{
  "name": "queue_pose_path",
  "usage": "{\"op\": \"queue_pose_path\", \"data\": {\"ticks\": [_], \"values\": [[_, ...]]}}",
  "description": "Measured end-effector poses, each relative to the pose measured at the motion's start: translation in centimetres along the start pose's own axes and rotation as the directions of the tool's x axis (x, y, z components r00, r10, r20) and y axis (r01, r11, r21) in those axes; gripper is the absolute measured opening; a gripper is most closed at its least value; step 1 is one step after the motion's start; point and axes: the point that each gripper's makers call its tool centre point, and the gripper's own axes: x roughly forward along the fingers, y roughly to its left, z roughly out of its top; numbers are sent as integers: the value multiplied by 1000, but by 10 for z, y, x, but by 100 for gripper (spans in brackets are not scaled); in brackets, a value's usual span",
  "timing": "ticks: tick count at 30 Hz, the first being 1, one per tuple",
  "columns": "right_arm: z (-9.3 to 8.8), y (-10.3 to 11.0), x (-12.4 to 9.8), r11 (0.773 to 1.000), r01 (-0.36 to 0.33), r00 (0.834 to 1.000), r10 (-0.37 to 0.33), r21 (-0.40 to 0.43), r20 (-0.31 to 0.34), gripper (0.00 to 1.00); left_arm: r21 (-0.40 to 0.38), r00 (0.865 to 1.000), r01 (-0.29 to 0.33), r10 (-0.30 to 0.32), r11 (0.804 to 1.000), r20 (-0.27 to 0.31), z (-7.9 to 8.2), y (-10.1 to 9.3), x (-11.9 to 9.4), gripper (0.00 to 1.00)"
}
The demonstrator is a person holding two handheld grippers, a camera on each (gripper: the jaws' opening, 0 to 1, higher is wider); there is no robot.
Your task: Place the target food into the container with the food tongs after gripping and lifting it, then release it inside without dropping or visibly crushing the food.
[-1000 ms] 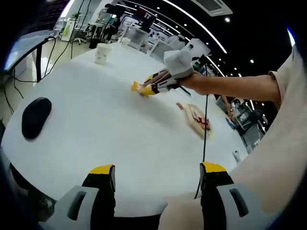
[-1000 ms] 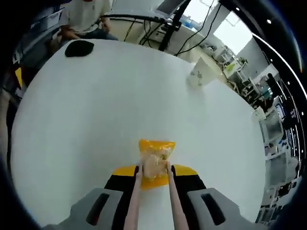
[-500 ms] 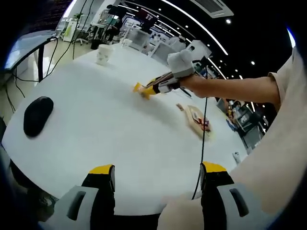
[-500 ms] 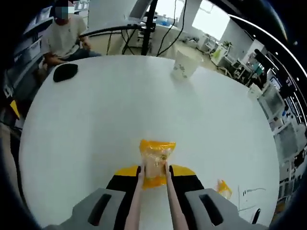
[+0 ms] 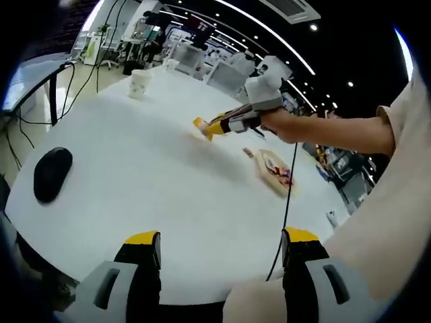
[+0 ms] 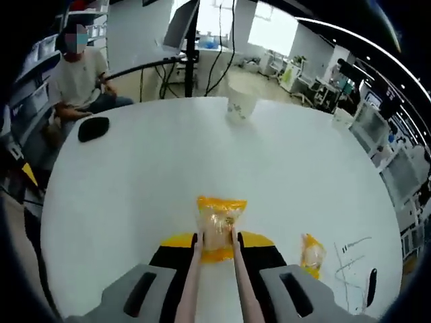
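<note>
Right gripper (image 6: 214, 247): tongs (image 6: 214, 269) are clamped in it, tong tips closed on the pack (image 6: 219, 222), a yellow/clear wrapped food item held above the table (image 6: 135, 202) mid-area. Left gripper (image 5: 219, 252): jaws spread wide, nothing held, at near table edge. Cup (image 6: 240, 103) stands near far edge. Pack is judged light, soft, film slippery and crush-prone; grip across lower half w/ light pressure is advised. A second pack (image 6: 311, 254) lies toward right edge.

A round white table (image 6: 135, 182) carries a black mouse (image 5: 52, 173), paper cup (image 6: 240, 106), wooden board (image 5: 273, 170) and yellow packet (image 6: 312, 254).
</note>
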Motion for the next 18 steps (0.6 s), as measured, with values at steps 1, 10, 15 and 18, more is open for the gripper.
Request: {"op": "queue_pose_path", "data": {"ticks": [1,10,15,18], "values": [[1,-1,-5,1000,7,1000,-7,17,12,23,3,1000,2,-2,1000,1,0,-1,0,73],[-1,-10,-24,995,33,998,-39,95,55,23,37,1000,16,-16,999,-1,-1,-11,0,73],[0,-10,-39,989,29,995,-42,148,87,23,56,1000,20,-20,998,-3,-2,-16,-2,73],[3,-6,-47,977,-10,990,-20,214,136,23,63,1000,19,-19,998,1,-2,-19,-3,73]]}}
